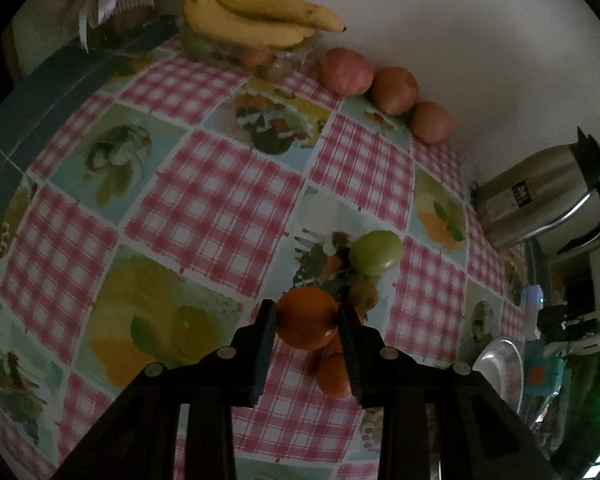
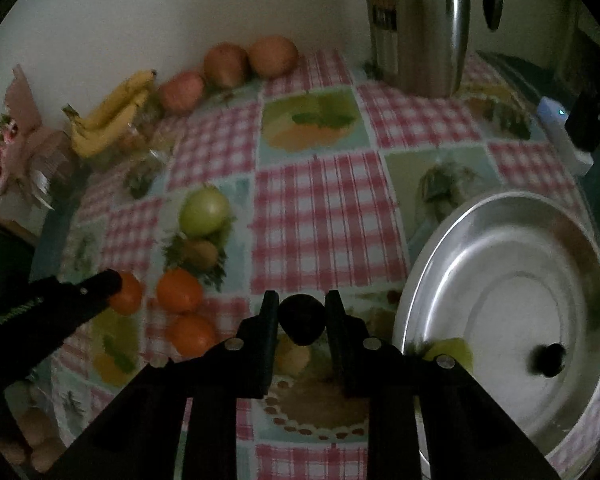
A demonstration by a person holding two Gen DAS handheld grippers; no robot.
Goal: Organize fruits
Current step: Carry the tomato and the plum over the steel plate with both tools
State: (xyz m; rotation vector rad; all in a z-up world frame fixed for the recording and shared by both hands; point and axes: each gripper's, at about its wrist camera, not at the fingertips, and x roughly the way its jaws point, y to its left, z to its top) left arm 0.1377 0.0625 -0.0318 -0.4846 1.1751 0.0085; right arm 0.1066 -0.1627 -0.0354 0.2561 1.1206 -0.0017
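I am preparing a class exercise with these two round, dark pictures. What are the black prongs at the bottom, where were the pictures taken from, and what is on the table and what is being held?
A person holds a two-finger gripper in each hand; each carries a fisheye camera looking along its fingers. The left gripper is shut on an orange. The right gripper is shut on a dark fruit, too dim to name. On the checked tablecloth lie bananas, apples, a green fruit, more oranges, a steel jug and a metal bowl.

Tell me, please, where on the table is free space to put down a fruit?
Free: the cloth's middle, between the green apple and the metal bowl; the bowl itself is nearly bare. Crowded: around the loose oranges and the back wall's bananas.
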